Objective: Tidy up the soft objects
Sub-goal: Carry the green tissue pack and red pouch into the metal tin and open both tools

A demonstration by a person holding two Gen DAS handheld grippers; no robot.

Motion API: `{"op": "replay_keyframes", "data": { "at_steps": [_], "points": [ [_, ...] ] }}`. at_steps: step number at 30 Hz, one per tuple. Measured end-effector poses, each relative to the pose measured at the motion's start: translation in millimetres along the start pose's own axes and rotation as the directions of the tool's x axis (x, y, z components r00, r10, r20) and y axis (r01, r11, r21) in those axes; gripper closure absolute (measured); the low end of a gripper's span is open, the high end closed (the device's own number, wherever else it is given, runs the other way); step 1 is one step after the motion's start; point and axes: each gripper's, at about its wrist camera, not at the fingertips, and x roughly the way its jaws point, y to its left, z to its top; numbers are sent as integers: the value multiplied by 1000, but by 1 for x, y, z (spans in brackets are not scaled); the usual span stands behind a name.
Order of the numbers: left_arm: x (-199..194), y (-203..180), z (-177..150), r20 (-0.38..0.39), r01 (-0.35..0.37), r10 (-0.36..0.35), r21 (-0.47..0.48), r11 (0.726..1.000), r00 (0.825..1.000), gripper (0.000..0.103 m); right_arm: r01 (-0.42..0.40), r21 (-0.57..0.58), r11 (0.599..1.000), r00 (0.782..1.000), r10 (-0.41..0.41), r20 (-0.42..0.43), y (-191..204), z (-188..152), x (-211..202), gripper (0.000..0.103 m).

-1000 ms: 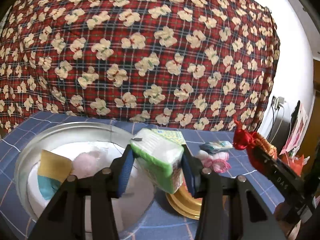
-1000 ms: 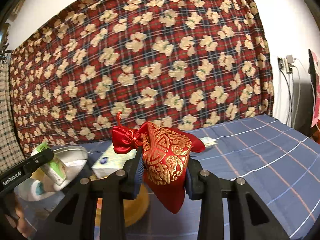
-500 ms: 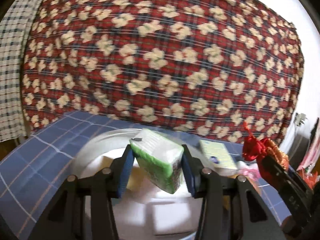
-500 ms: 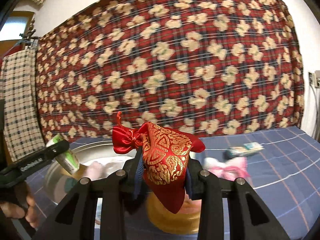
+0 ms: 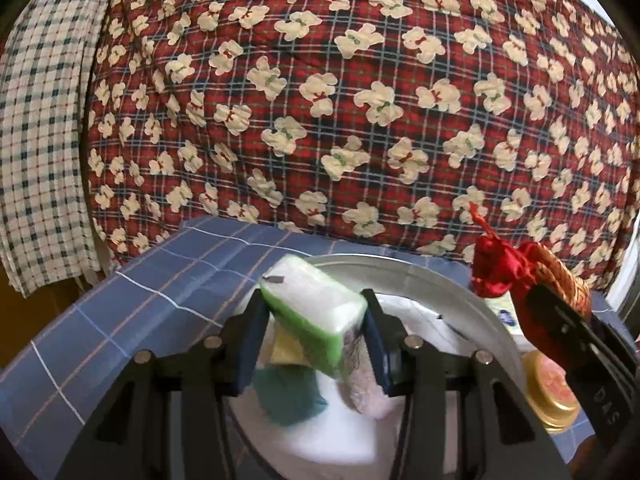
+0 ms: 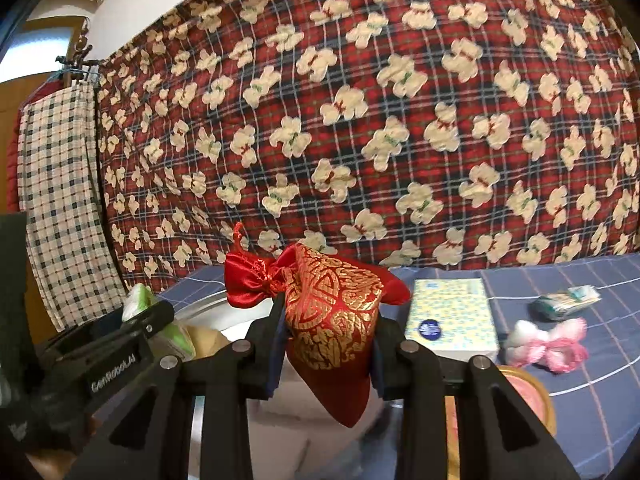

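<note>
- you carry both soft things over the round silver metal basin (image 5: 448, 280), which reads as the collecting place: it already holds a yellow and teal sponge (image 5: 288, 384) and white padding, so i judge each held item is meant to go in there.
- your left gripper (image 5: 314, 344) is clenched on the green and white wrapped tissue pack (image 5: 316, 316), pads pressing both sides; its jaws have just been closing a little on the pack. the pack hangs tilted, directly above the basin's inside.
- your right gripper (image 6: 328, 344) is clamped on the red satin pouch with gold print (image 6: 332, 320) at a narrow opening; the pouch's tied neck sticks out to the left and its bottom droops below the pads, over the basin's right part.
- to the right of the basin, on the blue checked cloth (image 6: 560, 360), lie a pale yellow tissue box (image 6: 448, 312), a pink and white fluffy item (image 6: 548, 340) and a small green packet (image 6: 568, 300), not yet sorted.
</note>
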Motion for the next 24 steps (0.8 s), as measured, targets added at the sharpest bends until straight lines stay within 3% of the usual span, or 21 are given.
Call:
{"op": "replay_keyframes", "data": {
  "at_steps": [3,11,13,18,24],
  "points": [
    [7,2,2,-8,-43,43,14,999,999,74,-9,23,1000,1000,10,-23,3,-1,14,66],
    [30,6,-5,-82,-77,78,14,997,994,73,-49,20,999,994,51,-96,3,-10,36,64],
    [33,7,-7,-89,-88,88,8,996,992,50,-76,39,996,990,80,-114,1,-12,41,63],
    [30,10,-8,-73,-127,125,-20,992,989,3,-139,86,987,977,150,-148,-3,-16,48,23],
    [22,17,-7,-4,-234,234,-31,972,972,1,-108,66,992,993,111,-48,-6,-11,27,21]
  ]
}}
